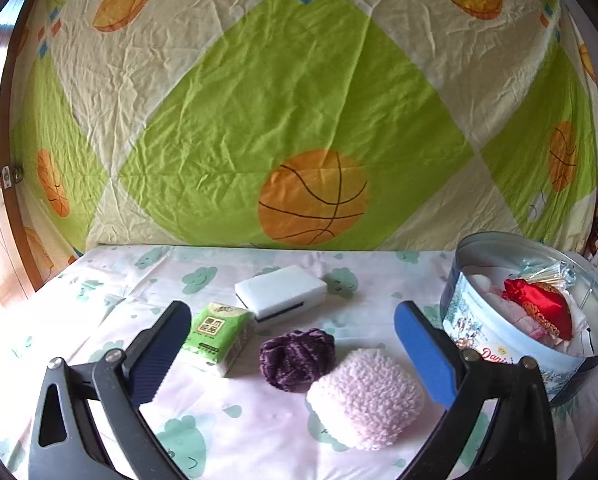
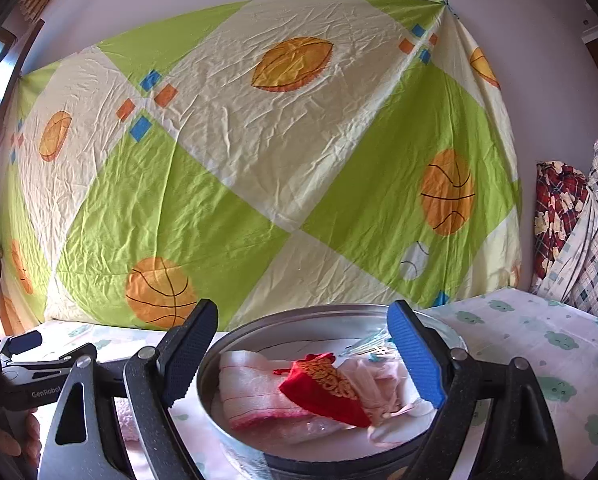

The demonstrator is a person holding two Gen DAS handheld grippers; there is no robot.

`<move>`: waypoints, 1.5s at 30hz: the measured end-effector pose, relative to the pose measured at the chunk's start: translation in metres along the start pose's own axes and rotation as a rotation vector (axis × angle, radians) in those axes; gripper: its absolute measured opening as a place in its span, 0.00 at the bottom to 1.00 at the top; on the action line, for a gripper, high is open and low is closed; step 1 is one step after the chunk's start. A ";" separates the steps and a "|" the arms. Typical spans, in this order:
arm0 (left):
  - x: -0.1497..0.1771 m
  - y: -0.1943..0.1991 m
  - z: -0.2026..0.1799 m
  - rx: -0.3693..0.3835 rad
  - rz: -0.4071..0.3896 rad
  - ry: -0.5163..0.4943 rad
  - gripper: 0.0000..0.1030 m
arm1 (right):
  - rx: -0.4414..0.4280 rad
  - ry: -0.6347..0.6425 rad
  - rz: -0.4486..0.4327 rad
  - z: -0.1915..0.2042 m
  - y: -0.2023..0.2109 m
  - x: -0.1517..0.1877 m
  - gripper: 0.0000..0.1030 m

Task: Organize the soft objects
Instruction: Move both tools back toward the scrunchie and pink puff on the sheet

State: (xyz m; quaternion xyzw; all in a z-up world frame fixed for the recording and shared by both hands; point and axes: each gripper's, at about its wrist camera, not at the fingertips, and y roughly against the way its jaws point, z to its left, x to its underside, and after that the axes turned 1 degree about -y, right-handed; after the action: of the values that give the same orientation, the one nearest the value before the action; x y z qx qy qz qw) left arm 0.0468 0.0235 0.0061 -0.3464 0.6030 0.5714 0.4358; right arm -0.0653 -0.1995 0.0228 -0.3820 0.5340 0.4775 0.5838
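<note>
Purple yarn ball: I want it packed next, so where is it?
Left wrist view: purple yarn ball on the tablecloth, between green tissue pack and pink fluffy cloth.

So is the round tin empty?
No. The round tin has no lid on and holds a red pouch and pale cloths.

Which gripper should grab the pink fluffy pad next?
Left. The left gripper is open with the pink fluffy pad lying just ahead between its fingers. The right gripper, also open, faces the round tin instead.
</note>
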 end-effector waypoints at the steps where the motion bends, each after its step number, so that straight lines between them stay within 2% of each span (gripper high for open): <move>1: 0.000 -0.001 0.005 -0.004 0.006 0.013 1.00 | -0.004 0.001 0.002 0.002 0.000 0.000 0.86; 11: 0.003 -0.009 0.037 -0.016 0.046 0.109 1.00 | -0.048 -0.014 0.015 0.025 0.001 0.003 0.86; 22: 0.000 -0.011 0.050 -0.097 0.016 0.041 1.00 | -0.145 0.025 0.067 0.069 -0.003 0.010 0.86; 30: -0.001 -0.016 0.063 -0.100 0.022 0.040 1.00 | -0.198 0.068 0.118 0.093 -0.010 0.016 0.86; 33: -0.001 -0.020 0.071 -0.112 0.039 0.044 1.00 | -0.217 0.067 0.155 0.095 -0.016 0.018 0.86; 36: -0.001 -0.026 0.081 -0.169 0.075 0.061 1.00 | -0.251 0.070 0.221 0.101 -0.025 0.024 0.86; 40: 0.001 -0.032 0.093 -0.224 0.117 0.085 1.00 | -0.289 0.135 0.261 0.120 -0.031 0.028 0.86; 45: 0.003 -0.038 0.103 -0.247 0.151 0.110 1.00 | -0.366 0.226 0.375 0.149 -0.049 0.038 0.86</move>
State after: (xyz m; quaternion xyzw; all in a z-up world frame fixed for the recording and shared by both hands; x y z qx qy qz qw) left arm 0.0934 0.1218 -0.0079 -0.3818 0.5754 0.6527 0.3117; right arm 0.0194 -0.0631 0.0027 -0.4263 0.5621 0.6201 0.3434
